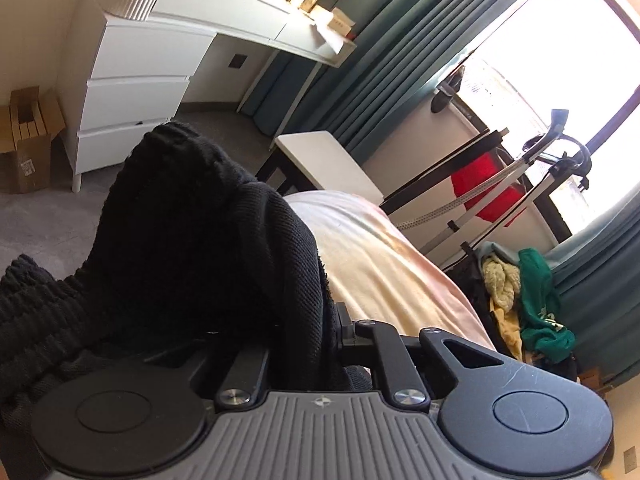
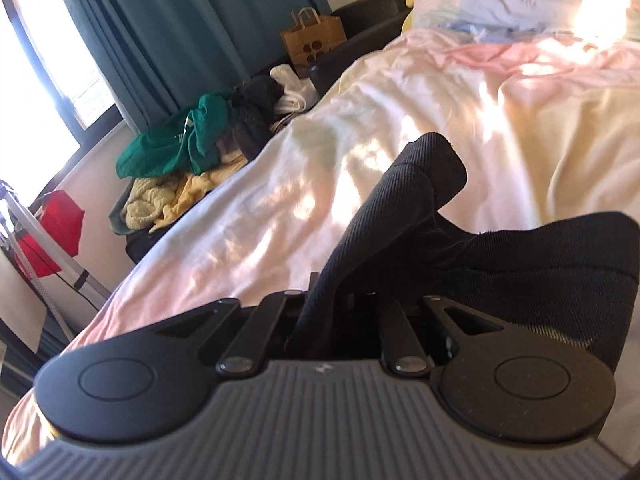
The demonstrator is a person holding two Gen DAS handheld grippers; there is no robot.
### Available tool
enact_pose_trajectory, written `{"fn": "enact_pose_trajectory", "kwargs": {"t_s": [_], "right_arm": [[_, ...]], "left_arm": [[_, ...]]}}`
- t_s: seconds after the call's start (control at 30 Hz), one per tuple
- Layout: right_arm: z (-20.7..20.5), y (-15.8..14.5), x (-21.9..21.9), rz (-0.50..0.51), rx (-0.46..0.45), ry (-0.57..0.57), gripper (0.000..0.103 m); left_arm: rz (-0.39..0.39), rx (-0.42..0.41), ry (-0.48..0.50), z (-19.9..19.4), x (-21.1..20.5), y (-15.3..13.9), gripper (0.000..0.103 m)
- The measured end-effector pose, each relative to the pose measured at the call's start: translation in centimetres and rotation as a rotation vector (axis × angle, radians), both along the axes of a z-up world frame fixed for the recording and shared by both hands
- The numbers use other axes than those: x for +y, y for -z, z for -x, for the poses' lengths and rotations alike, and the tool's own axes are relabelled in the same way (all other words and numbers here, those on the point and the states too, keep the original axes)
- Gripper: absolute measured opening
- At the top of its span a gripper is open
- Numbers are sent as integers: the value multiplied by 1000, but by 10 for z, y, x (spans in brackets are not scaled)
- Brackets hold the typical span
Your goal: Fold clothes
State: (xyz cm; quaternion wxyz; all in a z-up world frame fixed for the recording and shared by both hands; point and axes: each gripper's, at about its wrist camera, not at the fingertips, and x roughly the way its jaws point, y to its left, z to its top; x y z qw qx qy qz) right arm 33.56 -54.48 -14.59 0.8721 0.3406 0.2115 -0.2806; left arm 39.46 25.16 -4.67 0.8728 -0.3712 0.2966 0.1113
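Note:
A black knit garment point(image 1: 192, 232) is bunched up over my left gripper point(image 1: 316, 344), whose jaws are shut on its fabric; the fingertips are hidden under the cloth. In the right wrist view the same black garment point(image 2: 400, 224) rises from my right gripper point(image 2: 340, 320), which is shut on a fold of it, and drapes to the right. Both grippers hold the garment above the bed with pale pink and cream bedding point(image 2: 360, 128).
A pile of green, yellow and dark clothes point(image 2: 192, 144) lies beside the bed by teal curtains point(image 2: 168, 32). A white dresser and desk point(image 1: 152, 60), a white stool point(image 1: 324, 164), a cardboard box point(image 1: 24, 140), a drying rack with a red cloth point(image 1: 484, 184), pillows point(image 2: 512, 0).

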Motion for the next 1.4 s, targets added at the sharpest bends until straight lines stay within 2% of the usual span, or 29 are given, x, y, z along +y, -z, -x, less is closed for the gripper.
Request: {"fn": "enact_pose_trajectory", "kwargs": {"t_s": [0.1,0.17,0.2,0.27,0.3,0.33,0.47,0.63,0.73,0.83,0.93,1.13,1.2,1.23,1.27,1.3,1.33,1.37,1.4], "right_arm": [[13,0,-3,-34,-32,-2,17],[35,-6,1,-37,-87,8,30],[49,-9,4,-34,-122,18,32],[85,-8,14,-73,-217,67,51],[103,-5,19,-109,-260,95,55],[121,-3,25,-145,-303,122,64],[169,13,44,-292,-353,117,65],[188,34,42,-539,-322,56,67],[184,49,38,-645,-286,-31,71],[176,60,35,-665,-295,-59,71],[158,66,28,-651,-327,-68,72],[124,75,16,-608,-389,-51,72],[114,75,15,-576,-399,-32,71],[109,76,15,-560,-405,-23,72],[106,74,17,-535,-390,-12,70],[103,72,19,-508,-373,0,68],[101,70,21,-481,-356,11,60],[98,68,23,-454,-338,22,43],[95,66,26,-426,-321,33,36]], "left_arm": [[20,-17,28,9,10,2,32],[10,-47,51,25,11,-6,53],[3,-59,59,33,11,-12,57],[-2,-70,62,55,11,-21,64],[5,-73,55,66,11,-24,65],[17,-76,44,78,11,-25,67],[96,-53,3,135,15,-17,77],[191,-8,-37,192,21,11,81],[249,-2,-56,215,26,34,81],[314,-18,-92,220,28,55,81],[337,-42,-112,207,28,72,80],[278,-87,-184,158,21,82,78],[276,-69,-213,146,23,83,69],[282,-59,-229,142,24,83,62],[309,-54,-249,139,28,82,48],[338,-49,-271,137,33,80,43],[327,-39,-258,134,35,74,36],[310,-28,-240,130,37,67,27],[293,-18,-223,127,39,60,25]]}}
